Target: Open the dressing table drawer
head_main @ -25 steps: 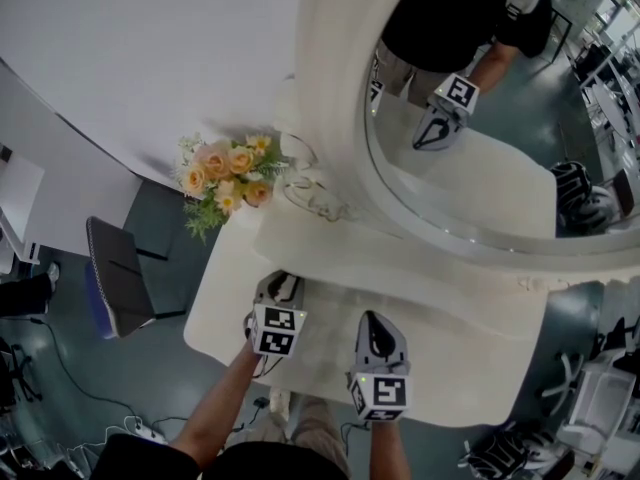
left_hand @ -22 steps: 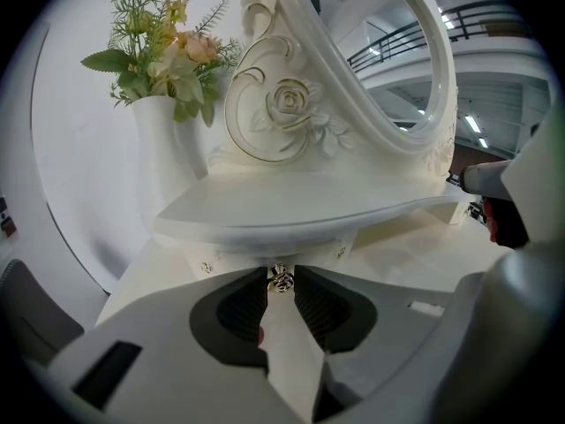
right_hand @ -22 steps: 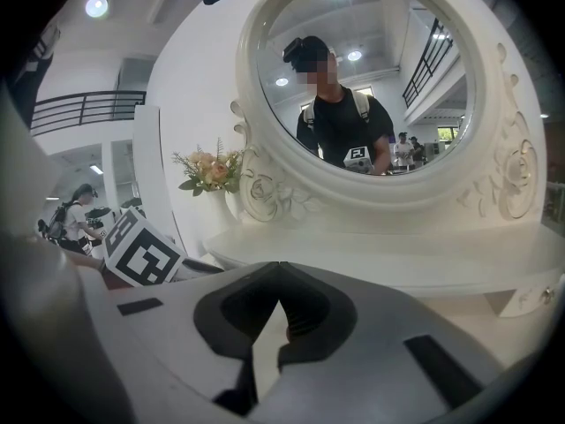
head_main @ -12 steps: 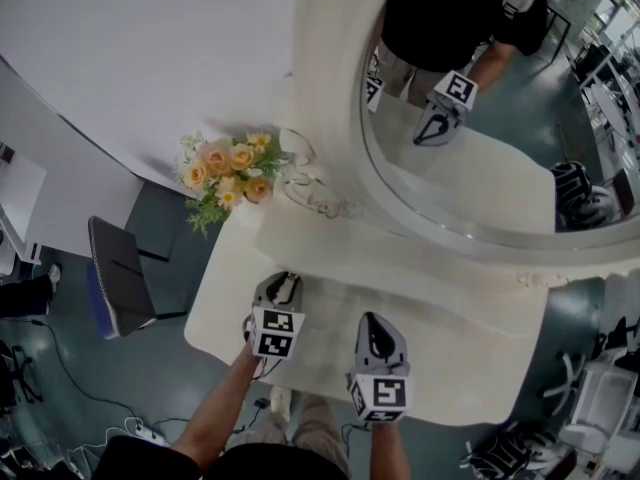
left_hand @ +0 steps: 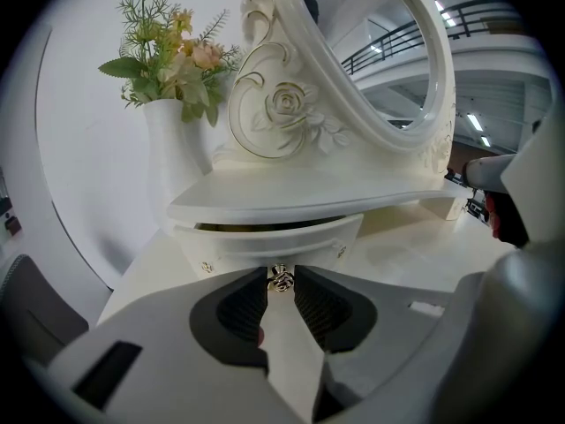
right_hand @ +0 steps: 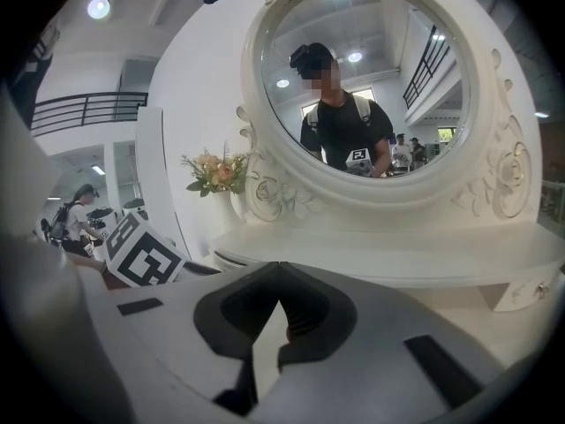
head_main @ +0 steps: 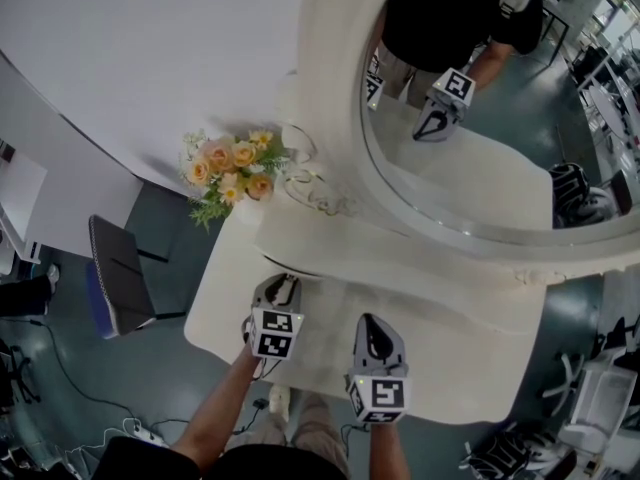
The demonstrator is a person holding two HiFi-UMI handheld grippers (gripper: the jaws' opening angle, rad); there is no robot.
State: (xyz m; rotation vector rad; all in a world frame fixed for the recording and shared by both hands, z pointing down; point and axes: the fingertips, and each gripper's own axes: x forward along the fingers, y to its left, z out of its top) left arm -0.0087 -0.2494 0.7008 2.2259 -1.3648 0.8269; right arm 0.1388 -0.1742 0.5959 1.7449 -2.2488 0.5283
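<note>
Cream curved drawer front (left_hand: pixel 256 239) bears a silver knob (left_hand: pixel 281 278).

We record the dressing table (head_main: pixel 455 363) as cream-white with rose-scroll relief, and its drawer knob (left_hand: pixel 281 279) as silver. The flowers (head_main: pixel 232 166) are peach and yellow, the foliage (left_hand: pixel 131 65) green, the vase (left_hand: pixel 177 162) white. The left gripper (head_main: pixel 283 282) and right gripper (head_main: pixel 370 320) are grey, their cubes marked in black-and-white squares.

From the head, we are looking steeply down on the tabletop (head_main: pixel 225 298) and mirror (head_main: pixel 480 183). In both gripper views we are sitting low over the tabletop, facing the mirror, the left one close to the drawer (left_hand: pixel 256 239); all are sharing the flowers (head_main: pixel 232 173).
</note>
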